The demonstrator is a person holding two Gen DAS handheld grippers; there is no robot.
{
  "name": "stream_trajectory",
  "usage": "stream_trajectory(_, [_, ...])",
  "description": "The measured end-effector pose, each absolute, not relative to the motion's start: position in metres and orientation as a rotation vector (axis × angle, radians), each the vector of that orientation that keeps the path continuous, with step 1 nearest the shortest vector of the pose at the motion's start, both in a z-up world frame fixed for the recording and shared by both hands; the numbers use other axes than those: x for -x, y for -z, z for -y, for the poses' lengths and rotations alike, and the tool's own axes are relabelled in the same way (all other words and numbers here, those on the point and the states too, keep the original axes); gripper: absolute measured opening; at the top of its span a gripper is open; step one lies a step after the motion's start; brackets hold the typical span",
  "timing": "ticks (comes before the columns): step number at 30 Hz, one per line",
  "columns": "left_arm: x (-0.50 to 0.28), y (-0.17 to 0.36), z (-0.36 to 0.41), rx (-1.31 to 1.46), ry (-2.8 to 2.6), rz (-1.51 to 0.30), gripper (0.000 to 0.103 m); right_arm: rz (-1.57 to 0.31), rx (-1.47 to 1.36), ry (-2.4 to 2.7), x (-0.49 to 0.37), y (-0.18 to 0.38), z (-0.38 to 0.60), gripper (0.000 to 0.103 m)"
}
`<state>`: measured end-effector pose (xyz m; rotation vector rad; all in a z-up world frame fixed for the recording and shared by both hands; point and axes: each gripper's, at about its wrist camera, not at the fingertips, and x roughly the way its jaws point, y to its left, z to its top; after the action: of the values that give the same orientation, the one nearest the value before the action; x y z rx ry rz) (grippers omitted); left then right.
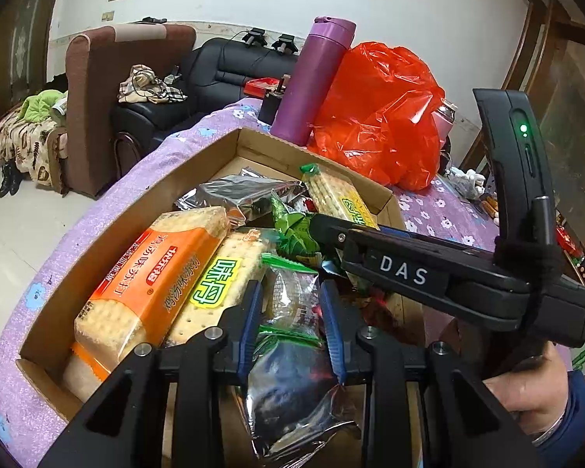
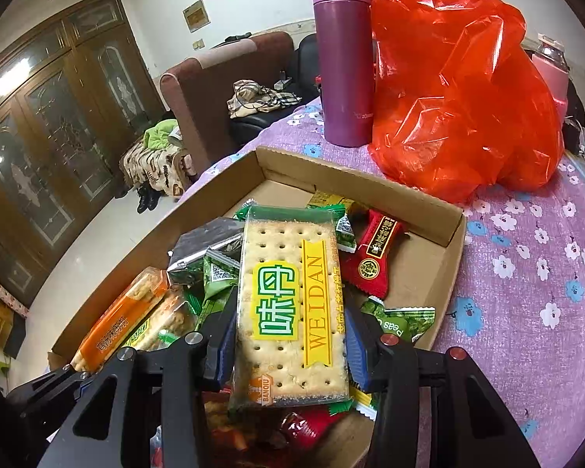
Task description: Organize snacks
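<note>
1. The right gripper [image 2: 290, 335] was clenched on a WEIDAN cracker pack [image 2: 292, 304], its blue pads [image 2: 357, 355] pressed against both long sides, the pack held over the cardboard box [image 2: 421, 191].
2. The left gripper [image 1: 292, 323] stood partly spread, its pads [image 1: 249, 327] on either side of a clear green-edged snack packet [image 1: 292, 312]; whether they pinched it could not be told.
3. In the left wrist view, the right gripper reached into the box from the right.
4. An orange cracker pack [image 1: 144, 284] lay at the box's left side, with a red candy packet [image 2: 374, 253] and green pea packets [image 2: 405, 321] nearer the right.
5. The box sat on a purple flowered tablecloth [image 2: 526, 273].
6. Beyond its far edge stood a purple flask [image 2: 343, 58] and, just right of it, a red plastic bag [image 2: 460, 89].
7. A brown armchair [image 1: 97, 89] and black sofa [image 1: 222, 74] lined the far wall.
</note>
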<state>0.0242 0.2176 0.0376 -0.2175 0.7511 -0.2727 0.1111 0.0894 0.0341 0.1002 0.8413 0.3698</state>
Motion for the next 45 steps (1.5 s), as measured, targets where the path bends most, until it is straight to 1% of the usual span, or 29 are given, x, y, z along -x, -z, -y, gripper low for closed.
stream_trajectory(5, [-0.021,-0.041,-0.218,0.213,0.265,-0.726,0.034,-0.825,-0.103,-0.374,-0.103,-0.041,-0.085,0.051])
stream_trajectory(9, [-0.015,-0.045,-0.217,0.195,0.253,-0.693,0.040,-0.807,-0.135,-0.378,-0.094,-0.050,-0.077,0.052])
stream_trajectory(11, [-0.011,-0.048,-0.217,0.184,0.228,-0.667,0.045,-0.793,-0.148,-0.382,-0.089,-0.055,-0.071,0.052])
stream_trajectory(13, [-0.008,-0.051,-0.218,0.179,0.212,-0.646,0.054,-0.778,-0.154,-0.375,-0.080,-0.061,-0.063,0.052])
stream_trajectory(14, [-0.006,-0.052,-0.218,0.173,0.203,-0.636,0.054,-0.770,-0.154,-0.374,-0.075,-0.063,-0.059,0.052])
stream_trajectory(16, [-0.003,-0.055,-0.216,0.155,0.181,-0.618,0.058,-0.755,-0.139,-0.358,-0.065,-0.066,-0.049,0.057])
stream_trajectory(18, [0.000,-0.057,-0.213,0.130,0.166,-0.604,0.061,-0.740,-0.126,-0.331,-0.052,-0.066,-0.035,0.064])
stream_trajectory(20, [0.005,-0.060,-0.207,0.093,0.144,-0.582,0.062,-0.737,-0.136,-0.300,-0.040,-0.065,-0.018,0.065])
stream_trajectory(22, [0.010,-0.063,-0.200,0.053,0.127,-0.561,0.072,-0.737,-0.162,-0.279,-0.026,-0.063,0.001,0.065])
stream_trajectory(25, [0.018,-0.065,-0.191,0.017,0.121,-0.542,0.075,-0.727,-0.163,-0.247,-0.006,-0.061,0.021,0.070])
stream_trajectory(27, [0.021,-0.065,-0.184,-0.004,0.115,-0.542,0.080,-0.707,-0.133,-0.223,0.005,-0.061,0.029,0.075])
stream_trajectory(28, [0.023,-0.065,-0.181,-0.016,0.107,-0.540,0.084,-0.692,-0.114,-0.209,0.012,-0.062,0.032,0.078])
stream_trajectory(30, [0.025,-0.066,-0.176,-0.033,0.087,-0.532,0.089,-0.661,-0.093,-0.195,0.021,-0.063,0.036,0.090])
stream_trajectory(32, [0.028,-0.068,-0.172,-0.047,0.072,-0.522,0.096,-0.608,-0.061,-0.167,0.032,-0.063,0.037,0.096])
stream_trajectory(33, [0.029,-0.069,-0.171,-0.057,0.061,-0.517,0.101,-0.591,-0.041,-0.156,0.034,-0.062,0.037,0.097])
stream_trajectory(34, [0.031,-0.069,-0.170,-0.067,0.049,-0.515,0.103,-0.577,-0.017,-0.142,0.037,-0.061,0.036,0.098])
stream_trajectory(36, [0.031,-0.070,-0.168,-0.085,0.022,-0.522,0.103,-0.566,0.022,-0.127,0.039,-0.056,0.034,0.101])
stream_trajectory(42, [0.020,-0.066,-0.165,-0.144,-0.075,-0.588,0.103,-0.585,0.018,-0.139,0.034,-0.050,0.035,0.102])
stream_trajectory(45, [0.022,-0.068,-0.169,-0.137,-0.081,-0.568,0.103,-0.569,0.004,-0.144,0.036,-0.052,0.038,0.102])
